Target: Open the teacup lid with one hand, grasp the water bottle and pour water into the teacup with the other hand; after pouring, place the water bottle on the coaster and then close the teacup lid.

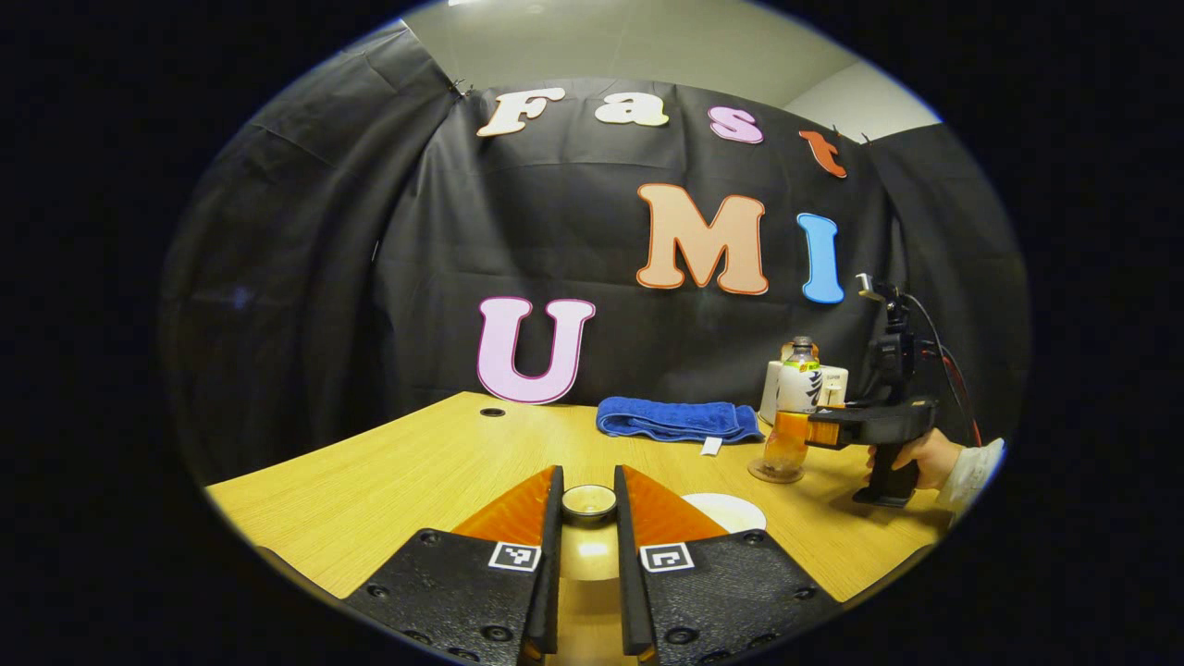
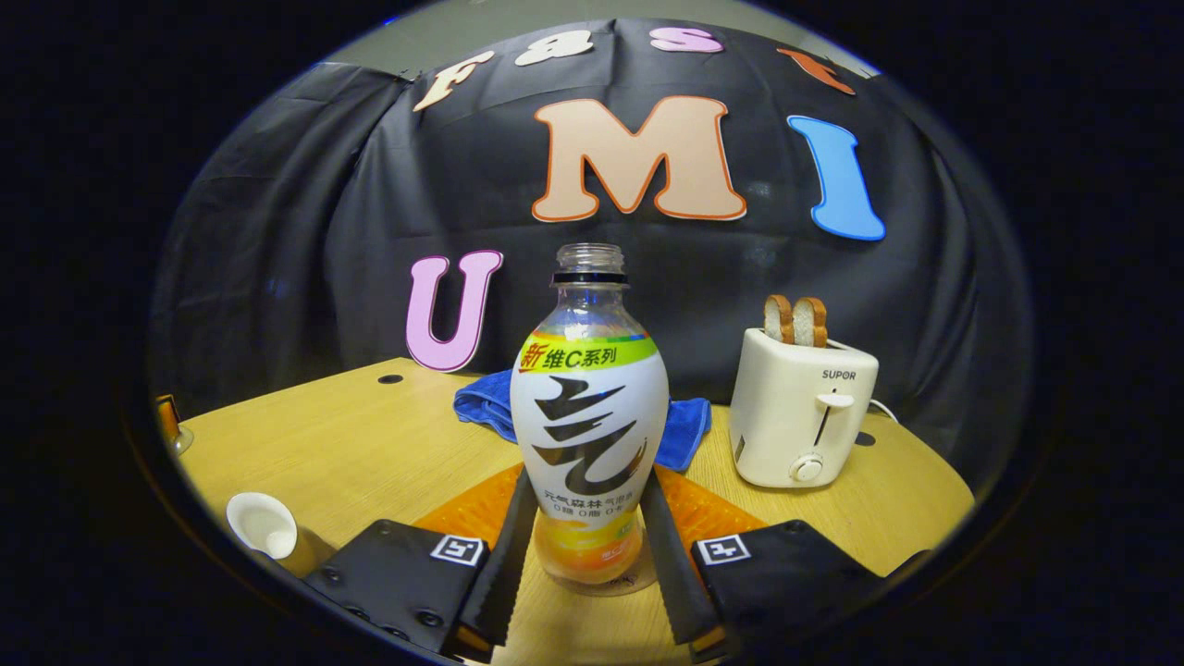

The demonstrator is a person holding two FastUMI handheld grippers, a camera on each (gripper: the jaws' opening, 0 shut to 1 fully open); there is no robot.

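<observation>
Toaster point(image 2: 801, 412) (right gripper view) beside bottle point(image 2: 589, 435)

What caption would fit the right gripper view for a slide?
Right gripper closed around an uncapped water bottle on the wooden table, toaster behind.

I work in a staged recording booth, not a real kitchen. Black cloth point(image 2: 277, 231) hangs in folds as the far wall and wraps round both sides, clipped at its upper corners, and above it I see a plain pale ceiling point(image 1: 629, 42) of an ordinary room. My surface is a light wood-grain desk point(image 1: 398, 481) with round cable holes near its far edge, office furniture rather than a counter. Household props sit on it: a cream toaster point(image 2: 800, 407) with two bread slices point(image 2: 795, 321) at far right and a folded blue towel point(image 1: 675, 419) against the cloth.
</observation>
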